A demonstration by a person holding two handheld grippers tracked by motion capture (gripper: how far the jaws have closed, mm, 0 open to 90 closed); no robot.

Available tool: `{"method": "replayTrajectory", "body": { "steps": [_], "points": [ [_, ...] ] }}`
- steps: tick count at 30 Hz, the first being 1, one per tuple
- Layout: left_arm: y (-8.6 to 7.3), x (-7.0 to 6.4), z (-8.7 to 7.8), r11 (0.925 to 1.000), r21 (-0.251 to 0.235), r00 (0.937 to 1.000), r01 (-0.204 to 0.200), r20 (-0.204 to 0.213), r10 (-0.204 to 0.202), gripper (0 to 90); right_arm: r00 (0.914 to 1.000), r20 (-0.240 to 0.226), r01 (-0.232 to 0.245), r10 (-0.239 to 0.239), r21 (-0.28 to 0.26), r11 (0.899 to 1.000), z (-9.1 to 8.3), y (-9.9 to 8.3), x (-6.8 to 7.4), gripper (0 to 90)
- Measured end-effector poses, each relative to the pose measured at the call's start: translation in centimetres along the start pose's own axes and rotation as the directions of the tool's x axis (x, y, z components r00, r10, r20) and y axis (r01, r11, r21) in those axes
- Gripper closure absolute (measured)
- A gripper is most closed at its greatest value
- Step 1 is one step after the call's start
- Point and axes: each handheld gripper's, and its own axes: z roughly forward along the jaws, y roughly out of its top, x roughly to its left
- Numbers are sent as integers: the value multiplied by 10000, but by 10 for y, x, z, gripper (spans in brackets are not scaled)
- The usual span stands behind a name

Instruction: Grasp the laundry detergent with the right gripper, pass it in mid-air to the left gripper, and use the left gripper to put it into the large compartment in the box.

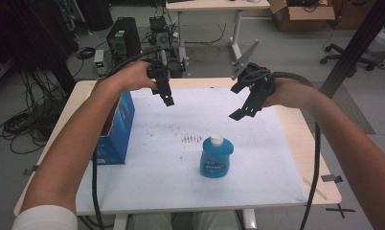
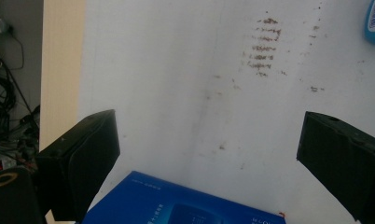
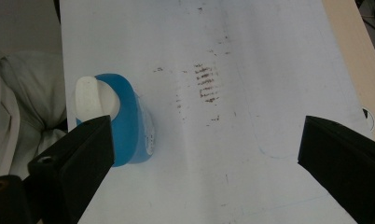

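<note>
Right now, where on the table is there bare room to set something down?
Free: the white sheet right of the blue bottle, and the stretch between the bottle and the blue box. Crowded: the far edge, under the left tongs and right tongs.

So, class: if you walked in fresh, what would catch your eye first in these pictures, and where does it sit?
The blue bottle with its white cap stands upright near the middle of the white table cover. A blue box stands at the cover's left edge. Above the far side hover two black tools, the left tool and the right tool, both open and empty.
</note>
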Motion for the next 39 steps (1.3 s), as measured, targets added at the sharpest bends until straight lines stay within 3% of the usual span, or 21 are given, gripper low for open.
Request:
{"method": "replayTrajectory", "body": {
  "steps": [20,39],
  "points": [
    [0,-4,-4,10000,-43,10000,-10,-61,10,61,9999,128,-63,65,-201,9998,-15,-18,16,31],
    [2,-9,-6,9999,-94,9999,-42,-102,41,61,9999,-134,-115,107,-546,9984,-5,-50,40,30]
  ]
}}
